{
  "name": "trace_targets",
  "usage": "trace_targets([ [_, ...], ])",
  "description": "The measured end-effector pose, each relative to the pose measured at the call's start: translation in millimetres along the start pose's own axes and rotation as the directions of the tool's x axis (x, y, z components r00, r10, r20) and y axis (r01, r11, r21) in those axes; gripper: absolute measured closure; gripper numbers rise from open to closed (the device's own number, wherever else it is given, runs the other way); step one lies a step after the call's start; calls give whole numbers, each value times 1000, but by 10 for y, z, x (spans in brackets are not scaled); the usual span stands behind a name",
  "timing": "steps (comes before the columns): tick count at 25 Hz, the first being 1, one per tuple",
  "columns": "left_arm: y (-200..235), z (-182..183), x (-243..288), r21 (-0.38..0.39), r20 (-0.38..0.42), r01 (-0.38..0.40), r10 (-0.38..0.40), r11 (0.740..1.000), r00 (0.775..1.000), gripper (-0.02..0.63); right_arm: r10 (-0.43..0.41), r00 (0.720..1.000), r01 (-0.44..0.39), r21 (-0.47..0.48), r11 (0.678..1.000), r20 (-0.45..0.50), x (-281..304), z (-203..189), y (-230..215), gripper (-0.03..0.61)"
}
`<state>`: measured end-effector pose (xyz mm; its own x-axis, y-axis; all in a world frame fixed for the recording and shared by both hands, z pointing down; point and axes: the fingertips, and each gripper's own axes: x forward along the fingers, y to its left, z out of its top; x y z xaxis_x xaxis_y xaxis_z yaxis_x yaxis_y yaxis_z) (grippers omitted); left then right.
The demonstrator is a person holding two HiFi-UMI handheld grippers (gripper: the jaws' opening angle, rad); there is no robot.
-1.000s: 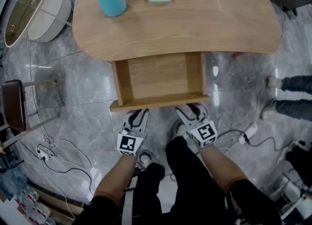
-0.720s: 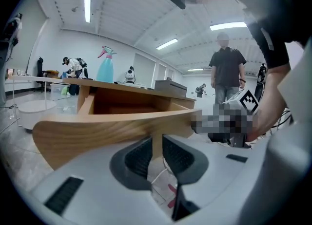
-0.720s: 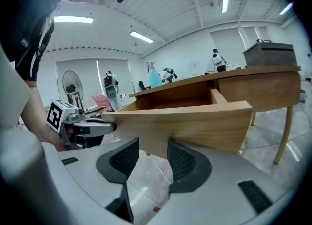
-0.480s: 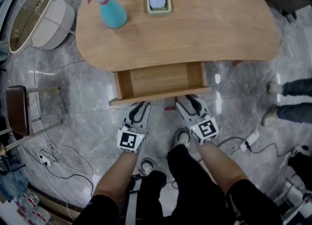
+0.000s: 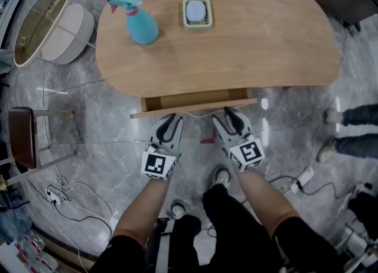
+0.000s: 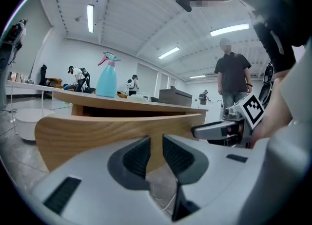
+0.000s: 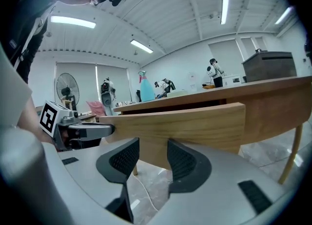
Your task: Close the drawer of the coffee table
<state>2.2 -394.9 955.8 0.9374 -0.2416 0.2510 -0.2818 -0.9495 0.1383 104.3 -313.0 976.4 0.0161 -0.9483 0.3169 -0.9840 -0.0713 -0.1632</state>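
Observation:
The wooden coffee table (image 5: 248,41) has its drawer front (image 5: 195,107) standing only slightly out from under the tabletop edge. My left gripper (image 5: 171,118) has its tips against the left part of the front, jaws open by a narrow gap with nothing between them. My right gripper (image 5: 233,114) meets the right part, jaws open wider and empty. In the left gripper view the drawer front (image 6: 117,131) fills the space just past the left gripper (image 6: 156,143). The right gripper view shows the same panel (image 7: 185,124) right ahead of the right gripper (image 7: 152,148).
On the tabletop stand a teal spray bottle (image 5: 137,22) and a small green tray (image 5: 196,13). A round white side table (image 5: 62,26) and a dark stool (image 5: 20,136) are at the left, cables (image 5: 65,192) on the floor, a person's legs (image 5: 354,127) at the right.
The drawer has slid from wide open to almost fully under the tabletop. Both grippers have moved forward along with its front panel.

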Motion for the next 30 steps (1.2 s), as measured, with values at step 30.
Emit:
trace_targets([
  [30, 473, 166, 673, 69, 56, -30, 26, 997, 998, 539, 18, 997, -16, -36, 999, 74, 649, 297, -434, 411],
])
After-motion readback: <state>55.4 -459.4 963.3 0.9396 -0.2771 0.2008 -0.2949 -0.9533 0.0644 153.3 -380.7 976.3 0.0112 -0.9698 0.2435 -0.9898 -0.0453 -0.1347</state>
